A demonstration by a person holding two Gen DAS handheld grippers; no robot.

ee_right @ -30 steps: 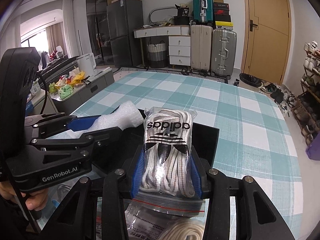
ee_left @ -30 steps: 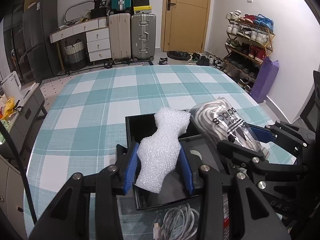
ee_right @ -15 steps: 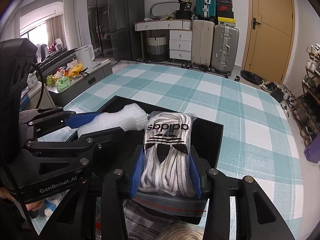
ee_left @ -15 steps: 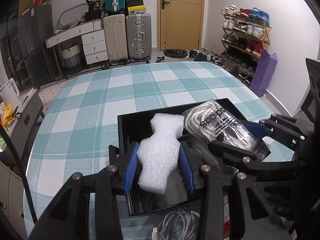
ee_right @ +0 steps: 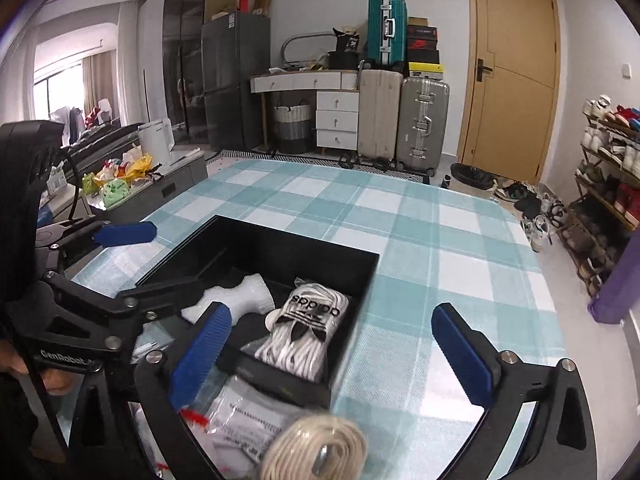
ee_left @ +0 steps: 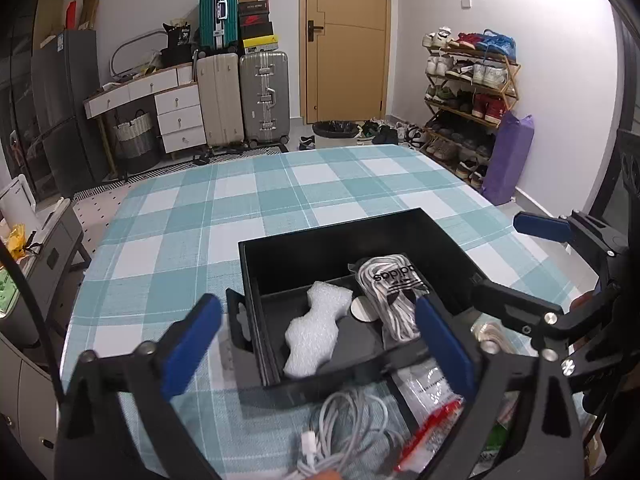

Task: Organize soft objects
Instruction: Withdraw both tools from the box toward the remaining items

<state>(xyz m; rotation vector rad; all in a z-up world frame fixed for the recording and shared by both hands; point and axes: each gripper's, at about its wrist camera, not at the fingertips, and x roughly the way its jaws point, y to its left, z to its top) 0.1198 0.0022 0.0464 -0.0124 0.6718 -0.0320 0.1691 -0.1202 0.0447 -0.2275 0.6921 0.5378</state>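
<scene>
Foam [ee_left: 316, 332] and bagged laces [ee_left: 390, 300] lie side by side in the black box [ee_left: 336, 236], placed for tidy storage, while left gripper [ee_left: 320, 344] and right gripper [ee_right: 332, 348] hover above, both spread wide, empty.

checked tablecloth [ee_left: 280, 200], 3 suitcases [ee_left: 244, 96], shoe rack [ee_left: 468, 92], door [ee_right: 508, 80]

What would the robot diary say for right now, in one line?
stage: drop done | left gripper: open, empty | right gripper: open, empty | foam piece: in black box | bagged laces: in box, beside foam
</scene>
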